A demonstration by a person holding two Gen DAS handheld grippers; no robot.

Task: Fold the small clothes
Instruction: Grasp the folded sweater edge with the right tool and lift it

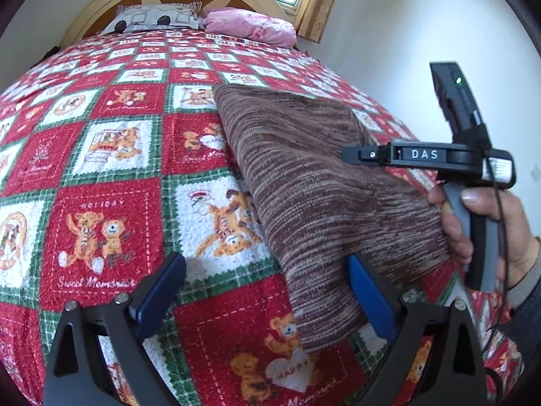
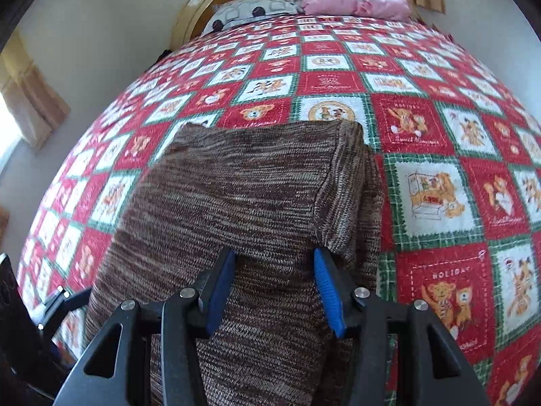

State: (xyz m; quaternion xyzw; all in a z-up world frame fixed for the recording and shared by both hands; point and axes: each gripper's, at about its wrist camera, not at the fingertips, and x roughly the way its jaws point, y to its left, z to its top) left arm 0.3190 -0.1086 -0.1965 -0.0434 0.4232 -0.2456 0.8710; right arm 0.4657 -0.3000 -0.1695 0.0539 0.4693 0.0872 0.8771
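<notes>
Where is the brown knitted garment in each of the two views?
Left wrist view: the brown knitted garment lies right of centre on the quilt.
Right wrist view: the garment fills the lower centre.
Shared landmark: the pink pillow at the head of the bed.

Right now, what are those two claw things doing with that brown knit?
Left gripper wide open, empty. Right gripper half open over brown sweater, grip unclear. Sweater folded on quilt. Nothing in the way.
</notes>
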